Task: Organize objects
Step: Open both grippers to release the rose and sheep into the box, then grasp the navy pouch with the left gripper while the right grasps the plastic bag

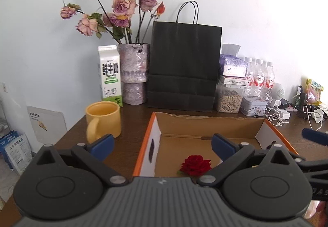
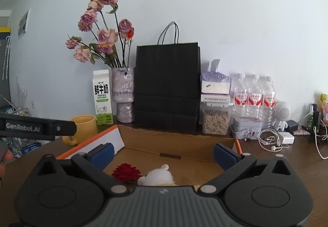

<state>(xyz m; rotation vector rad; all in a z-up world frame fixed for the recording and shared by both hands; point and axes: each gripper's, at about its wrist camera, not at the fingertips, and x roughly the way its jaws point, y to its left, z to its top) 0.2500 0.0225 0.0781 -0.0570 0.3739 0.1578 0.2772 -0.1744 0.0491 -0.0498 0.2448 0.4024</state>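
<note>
left to right across the desk: a yellow mug (image 1: 103, 119) is standing near the left edge, handle turned toward the camera. behind it a milk carton (image 1: 109, 75) is standing upright against the wall, just beside a purple vase (image 1: 134, 73) that is holding dried pink roses (image 1: 121, 7). a black paper bag (image 1: 184, 65) is standing right of the vase. further right, a clear jar of seeds (image 1: 228, 98), a decorated tin (image 1: 254, 105) and a pack of water bottles (image 1: 259, 75) are crowding together, with white earphones (image 1: 274, 117) lying on the wood near the right end.

the open cardboard box (image 1: 203, 124), orange on its outer rim, is sitting in front of the bag. a red rose (image 1: 194, 165) is lying on the box floor toward its near left side. in the right wrist view a white plush toy (image 2: 156, 176) is lying just beside the rose, to its right, partly hidden by the gripper body.

left gripper (image 1: 163, 145): hovering over the near edge of the box, jaws spread wide, nothing between the blue pads.

right gripper (image 2: 163, 154): hovering over the box as well, jaws spread wide, holding nothing; the plush toy and rose are lying below, between its fingers.
</note>
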